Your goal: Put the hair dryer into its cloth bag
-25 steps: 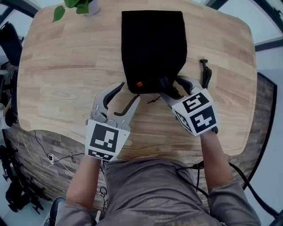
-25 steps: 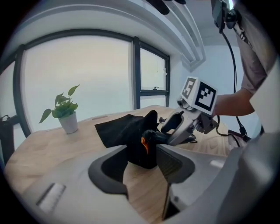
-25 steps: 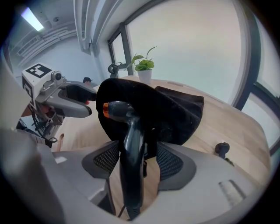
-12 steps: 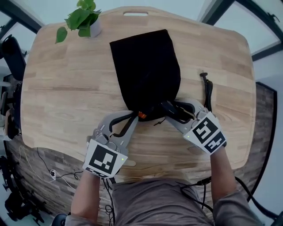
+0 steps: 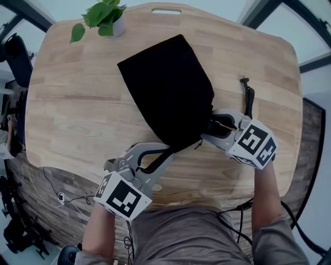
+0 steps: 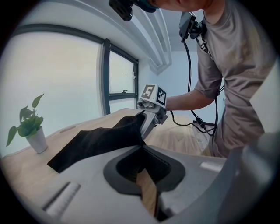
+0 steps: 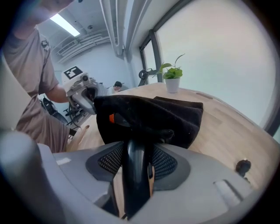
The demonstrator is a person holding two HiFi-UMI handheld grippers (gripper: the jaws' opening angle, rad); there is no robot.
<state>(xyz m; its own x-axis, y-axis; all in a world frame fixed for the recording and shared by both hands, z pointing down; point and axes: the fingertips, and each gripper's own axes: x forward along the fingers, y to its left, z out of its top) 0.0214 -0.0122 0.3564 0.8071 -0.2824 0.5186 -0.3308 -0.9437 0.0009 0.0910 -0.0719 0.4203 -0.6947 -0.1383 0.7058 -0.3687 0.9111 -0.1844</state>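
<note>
Desk (image 5: 67, 103) of pale wood carries black cloth bag (image 5: 165, 88), lying slantwise. Hair dryer (image 7: 135, 175): body inside bag mouth, handle sticking out. Right tool (image 5: 212, 127) clamped on that handle. Left tool (image 5: 167, 151) pinching bag's mouth edge. Potted plant (image 5: 103, 15) at far corner. Black cord (image 5: 249, 96) near right tool.

Dark cloth bag (image 6: 96, 142) in hand-held gripper (image 6: 142, 148), potted plant (image 6: 30, 129)

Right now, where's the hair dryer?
The hair dryer sits mostly inside the cloth bag, table centre in head view, handle clamped in the right gripper.
</note>
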